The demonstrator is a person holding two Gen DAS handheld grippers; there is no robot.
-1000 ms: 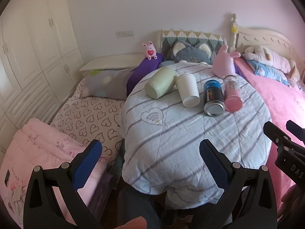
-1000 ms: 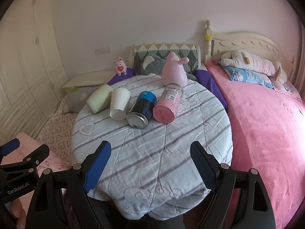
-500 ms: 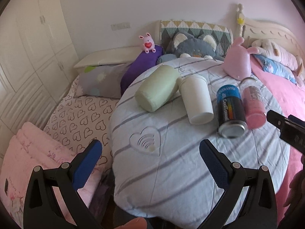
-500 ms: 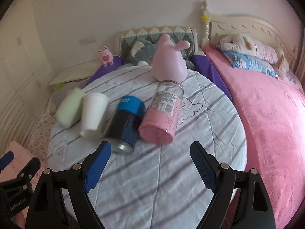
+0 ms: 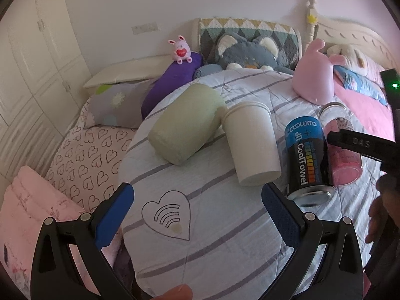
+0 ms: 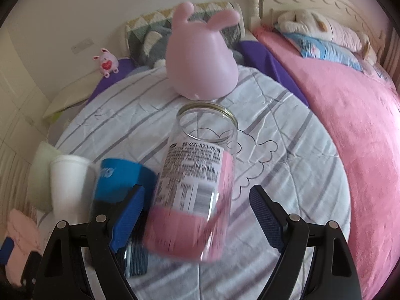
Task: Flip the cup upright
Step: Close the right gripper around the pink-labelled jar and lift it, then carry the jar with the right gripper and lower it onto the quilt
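Note:
Several containers lie on their sides on a round table with a striped cloth (image 5: 212, 225): a pale green cup (image 5: 185, 130), a white cup (image 5: 252, 145), a blue-and-black CoolTowel can (image 5: 307, 160) and a clear jar with a pink band (image 6: 192, 195). My left gripper (image 5: 197, 215) is open and empty, short of the green and white cups. My right gripper (image 6: 197, 215) is open with the jar's pink end between its fingers, not gripped; its left finger (image 6: 127, 222) sits over the can (image 6: 120, 182). The right gripper's body shows in the left wrist view (image 5: 362, 145).
A pink rabbit-shaped toy (image 6: 197, 65) stands at the table's far side. Behind are pillows, a cat cushion (image 5: 247, 52) and a small pink bunny (image 5: 180, 52). A bed with a pink blanket (image 6: 350, 125) lies to the right, and a heart-print mattress (image 5: 92, 150) to the left.
Both grippers have moved forward toward the table. The right gripper has closed in on the pink-banded jar, which now sits between its open fingers.

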